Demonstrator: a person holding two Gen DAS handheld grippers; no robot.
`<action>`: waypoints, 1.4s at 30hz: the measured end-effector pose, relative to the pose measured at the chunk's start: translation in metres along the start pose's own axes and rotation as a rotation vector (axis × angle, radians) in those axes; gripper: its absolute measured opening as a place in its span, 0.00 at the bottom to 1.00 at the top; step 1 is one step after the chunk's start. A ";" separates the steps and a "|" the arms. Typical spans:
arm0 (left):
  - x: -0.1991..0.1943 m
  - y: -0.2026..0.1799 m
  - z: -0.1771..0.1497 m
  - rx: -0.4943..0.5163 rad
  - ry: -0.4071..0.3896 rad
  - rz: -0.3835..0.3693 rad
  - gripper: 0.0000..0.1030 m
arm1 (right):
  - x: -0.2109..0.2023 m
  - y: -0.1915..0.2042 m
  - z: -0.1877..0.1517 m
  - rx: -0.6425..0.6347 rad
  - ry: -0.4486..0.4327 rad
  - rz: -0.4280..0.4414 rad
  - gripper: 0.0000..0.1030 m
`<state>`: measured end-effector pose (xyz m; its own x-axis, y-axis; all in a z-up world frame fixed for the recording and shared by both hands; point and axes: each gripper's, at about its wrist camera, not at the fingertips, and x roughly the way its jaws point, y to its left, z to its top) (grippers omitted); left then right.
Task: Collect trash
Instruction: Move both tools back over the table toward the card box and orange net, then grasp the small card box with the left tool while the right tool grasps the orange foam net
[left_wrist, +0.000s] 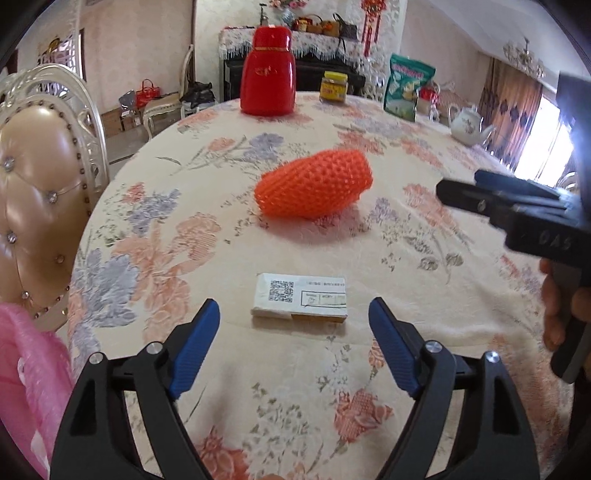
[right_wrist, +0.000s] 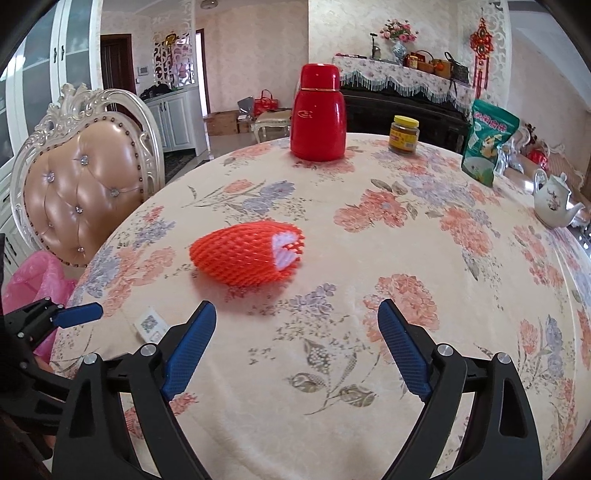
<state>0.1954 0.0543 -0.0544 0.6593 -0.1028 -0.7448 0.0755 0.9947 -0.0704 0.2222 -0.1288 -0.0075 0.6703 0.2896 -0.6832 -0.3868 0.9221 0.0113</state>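
looks like nothing's picked up yet. the orange foam net lies mid-bench, small paper box just on its near side, pink bag off the bench edge. left tool and right tool both wide, empty.

On the table a small box lies nearest, with a foam net sleeve behind it, apart from it. Farther back a flask stands near the far edge, a jar to its right, then a snack bag and a teapot. A chair stands left of the table, a plastic bag before it.
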 end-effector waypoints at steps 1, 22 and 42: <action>0.006 -0.002 0.001 0.008 0.009 0.002 0.79 | 0.001 -0.002 0.000 0.001 0.001 0.000 0.82; 0.044 -0.003 0.008 0.075 0.088 0.036 0.65 | 0.041 0.000 0.017 -0.016 0.031 0.029 0.82; -0.018 0.048 -0.004 -0.032 0.011 0.082 0.65 | 0.120 0.048 0.046 -0.014 0.128 0.069 0.82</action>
<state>0.1845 0.1040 -0.0474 0.6537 -0.0214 -0.7564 -0.0024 0.9995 -0.0303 0.3129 -0.0378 -0.0553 0.5560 0.3164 -0.7686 -0.4385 0.8972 0.0522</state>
